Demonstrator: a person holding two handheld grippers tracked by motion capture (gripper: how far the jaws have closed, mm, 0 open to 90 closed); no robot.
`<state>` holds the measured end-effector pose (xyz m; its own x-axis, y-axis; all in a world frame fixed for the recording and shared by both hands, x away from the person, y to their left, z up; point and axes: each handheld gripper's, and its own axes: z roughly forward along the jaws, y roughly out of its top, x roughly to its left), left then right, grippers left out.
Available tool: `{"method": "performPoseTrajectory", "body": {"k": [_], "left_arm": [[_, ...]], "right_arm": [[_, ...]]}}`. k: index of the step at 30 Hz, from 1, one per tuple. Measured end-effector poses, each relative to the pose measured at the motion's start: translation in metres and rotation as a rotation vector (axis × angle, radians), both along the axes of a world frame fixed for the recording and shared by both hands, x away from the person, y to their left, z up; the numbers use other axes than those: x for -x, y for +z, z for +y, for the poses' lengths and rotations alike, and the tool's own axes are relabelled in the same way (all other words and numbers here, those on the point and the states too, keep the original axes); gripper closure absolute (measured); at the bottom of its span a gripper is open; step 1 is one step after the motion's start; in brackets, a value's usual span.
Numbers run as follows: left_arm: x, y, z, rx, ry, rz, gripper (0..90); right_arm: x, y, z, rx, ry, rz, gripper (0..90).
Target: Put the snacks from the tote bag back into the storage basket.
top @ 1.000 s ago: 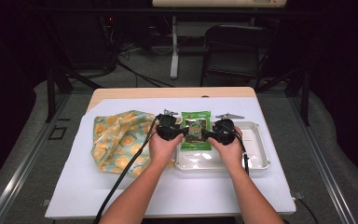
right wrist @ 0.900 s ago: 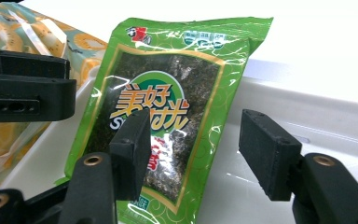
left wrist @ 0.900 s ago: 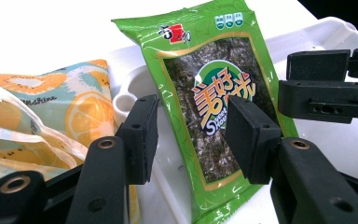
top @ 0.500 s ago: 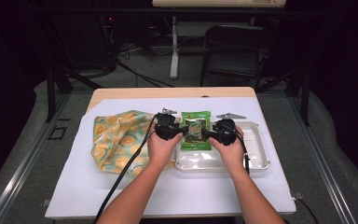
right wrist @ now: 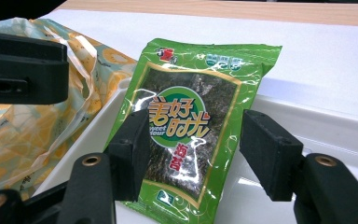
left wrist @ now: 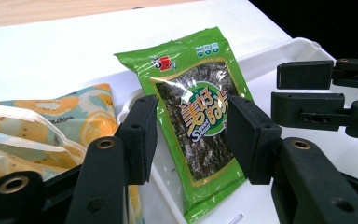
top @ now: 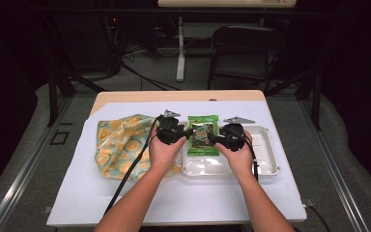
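A green snack packet [top: 203, 135] with a dark window lies tilted over the far left rim of a white tray [top: 265, 162], its lower end inside the tray. My left gripper [top: 188, 136] points at it from the left and my right gripper [top: 216, 139] from the right. In the left gripper view the packet [left wrist: 196, 112] sits just beyond my open left gripper [left wrist: 192, 135], and the pads do not press on it. In the right gripper view the packet [right wrist: 191, 116] rests past my open right gripper [right wrist: 193, 154] in the same way.
A yellow and teal patterned bag [top: 121, 145] lies on the white mat [top: 125, 203] left of the tray, close to my left hand. A dark chair [top: 244, 50] and stand legs are behind the table. The right gripper's jaws show at the right of the left gripper view.
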<state>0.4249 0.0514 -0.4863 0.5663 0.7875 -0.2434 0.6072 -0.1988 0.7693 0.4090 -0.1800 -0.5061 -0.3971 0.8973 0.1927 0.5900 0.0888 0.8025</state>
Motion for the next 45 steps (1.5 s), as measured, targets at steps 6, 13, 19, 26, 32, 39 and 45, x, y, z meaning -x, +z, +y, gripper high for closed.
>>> {"method": "performPoseTrajectory", "body": {"k": [6,13,19,26,32,39,45], "left_arm": [[0.002,0.005,0.005,-0.009,-0.004,-0.015,53.8],[0.005,0.009,0.008,-0.012,-0.004,-0.017,53.8],[0.006,0.013,0.01,0.003,-0.013,-0.024,53.8],[0.01,0.015,0.012,-0.019,-0.005,-0.043,53.8],[0.012,0.02,0.017,-0.024,-0.035,-0.05,53.7],[0.019,0.024,0.018,-0.057,-0.06,-0.071,53.6],[0.024,0.027,0.02,-0.078,-0.072,-0.092,53.5]], "right_arm": [[0.002,0.002,0.001,0.005,0.008,-0.007,42.3],[0.006,0.006,0.0,0.0,0.007,-0.019,42.0],[0.008,0.008,0.001,0.003,0.009,-0.027,41.9],[0.011,0.01,0.002,0.013,0.025,-0.032,41.7],[0.016,0.014,0.002,0.013,0.03,-0.043,41.7],[0.019,0.016,0.004,0.03,0.042,-0.045,41.6],[0.023,0.017,0.006,0.039,0.048,-0.051,41.5]]}}
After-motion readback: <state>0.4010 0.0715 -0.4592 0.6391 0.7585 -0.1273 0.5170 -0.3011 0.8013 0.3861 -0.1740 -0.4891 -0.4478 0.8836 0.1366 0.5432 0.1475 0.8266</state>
